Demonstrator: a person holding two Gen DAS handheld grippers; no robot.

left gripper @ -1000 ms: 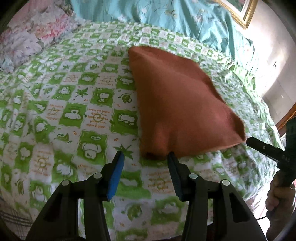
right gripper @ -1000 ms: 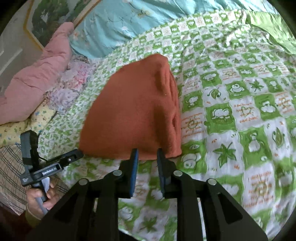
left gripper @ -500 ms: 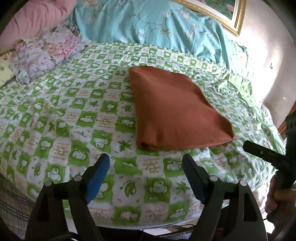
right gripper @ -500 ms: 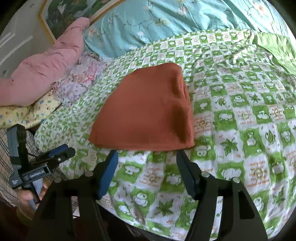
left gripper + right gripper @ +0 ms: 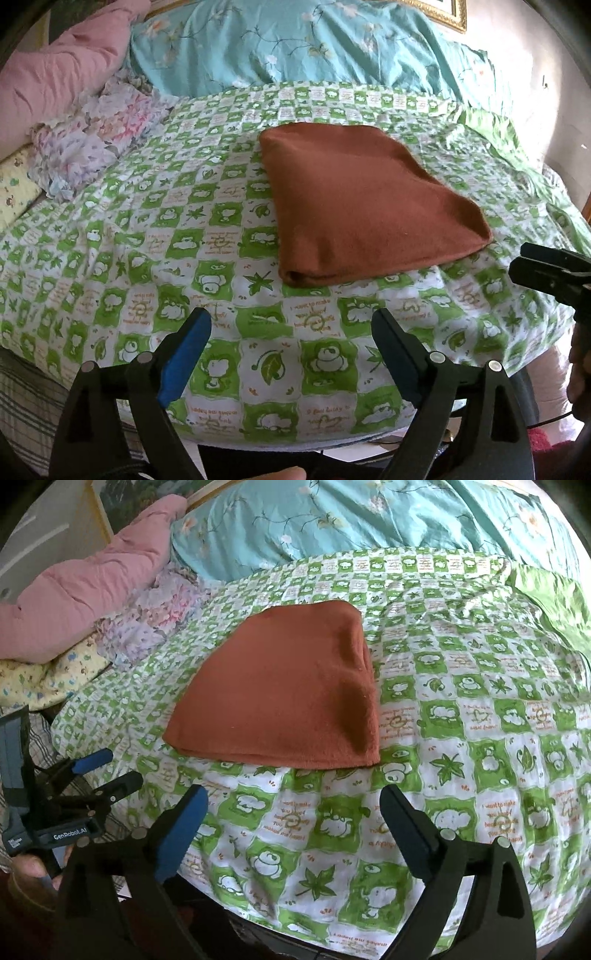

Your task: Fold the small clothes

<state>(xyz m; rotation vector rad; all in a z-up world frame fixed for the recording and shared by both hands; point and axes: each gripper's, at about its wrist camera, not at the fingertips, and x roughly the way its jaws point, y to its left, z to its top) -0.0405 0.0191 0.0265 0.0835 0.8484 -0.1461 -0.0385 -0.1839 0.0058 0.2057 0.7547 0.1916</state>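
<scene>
A rust-orange cloth (image 5: 362,203) lies folded flat on the green-and-white checked bedsheet (image 5: 147,240); it also shows in the right wrist view (image 5: 284,701). My left gripper (image 5: 291,325) is open and empty, held back from the cloth's near left corner. My right gripper (image 5: 293,801) is open and empty, back from the cloth's near edge. The left gripper shows at the left of the right wrist view (image 5: 107,771), and the right gripper's fingers (image 5: 546,266) show at the right of the left wrist view.
A teal floral quilt (image 5: 314,40) lies along the far side of the bed. A pink duvet (image 5: 81,594) and a pale flowered cloth (image 5: 96,136) are heaped at the left. The bed's near edge (image 5: 295,439) runs just below my grippers.
Both grippers let go of the cloth's near edge, opened wide and pulled back toward the bed's edge. The cloth now lies flat.
</scene>
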